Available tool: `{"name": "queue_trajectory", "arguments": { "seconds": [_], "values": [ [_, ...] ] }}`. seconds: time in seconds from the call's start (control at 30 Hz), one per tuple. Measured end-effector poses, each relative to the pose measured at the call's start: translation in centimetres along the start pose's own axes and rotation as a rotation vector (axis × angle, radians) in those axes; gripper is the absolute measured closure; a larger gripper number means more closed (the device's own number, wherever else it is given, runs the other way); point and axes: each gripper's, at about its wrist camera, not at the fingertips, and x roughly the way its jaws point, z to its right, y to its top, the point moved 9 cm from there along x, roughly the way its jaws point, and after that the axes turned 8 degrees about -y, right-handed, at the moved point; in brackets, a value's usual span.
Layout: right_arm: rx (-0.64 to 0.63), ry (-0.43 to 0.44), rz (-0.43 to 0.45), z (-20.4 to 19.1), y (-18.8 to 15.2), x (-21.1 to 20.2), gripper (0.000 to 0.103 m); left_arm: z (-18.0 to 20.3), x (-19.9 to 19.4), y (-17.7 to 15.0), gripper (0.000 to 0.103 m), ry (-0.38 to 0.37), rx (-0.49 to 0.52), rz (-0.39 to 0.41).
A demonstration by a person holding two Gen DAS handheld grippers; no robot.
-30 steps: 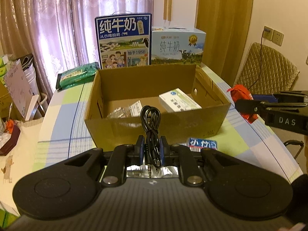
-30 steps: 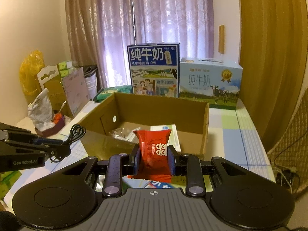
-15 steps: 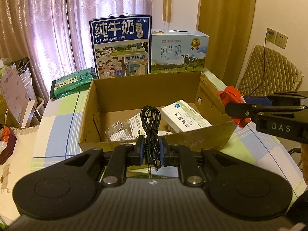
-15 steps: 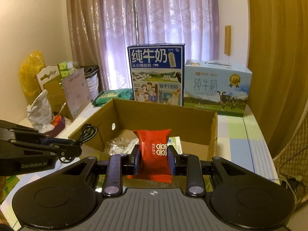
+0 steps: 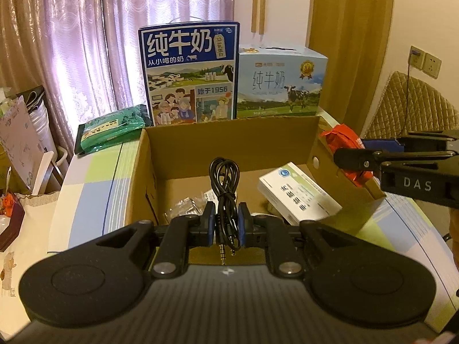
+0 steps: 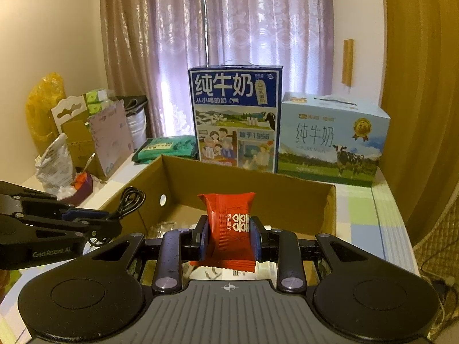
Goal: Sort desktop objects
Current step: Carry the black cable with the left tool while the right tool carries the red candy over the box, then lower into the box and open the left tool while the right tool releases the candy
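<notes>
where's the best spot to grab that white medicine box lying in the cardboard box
Probably the white rectangular medicine box is best gripped across its narrow width near the middle, from above: it lies tilted with its broad face up in the open-topped brown cardboard box.

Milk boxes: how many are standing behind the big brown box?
2. The dark blue milk box stands on the left, and the light blue milk box sits right beside it, both behind the cardboard box. Others may be hidden.

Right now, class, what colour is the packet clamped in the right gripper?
Red, with white print; the packet shows best in the right wrist view.
</notes>
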Motion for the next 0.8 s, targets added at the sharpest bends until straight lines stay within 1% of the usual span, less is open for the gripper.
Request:
{"name": "queue_trajectory", "arguments": {
  "seconds": [0.2, 0.5, 0.8],
  "values": [
    [-0.011, 0.007, -0.008, -0.5, 0.6, 1.8, 0.077, -1.2, 1.5, 0.7, 0.091, 0.004, -0.017, 0.001],
    [-0.017, 0.018, -0.032, -1.3, 0.4, 4.1, 0.077, -2.5, 3.5, 0.5, 0.091, 0.004, -0.034, -0.014],
    [-0.022, 0.023, -0.038, -1.6, 0.5, 5.3, 0.077, -3.4, 4.6, 0.4, 0.091, 0.007, -0.042, -0.023]
  ]
}}
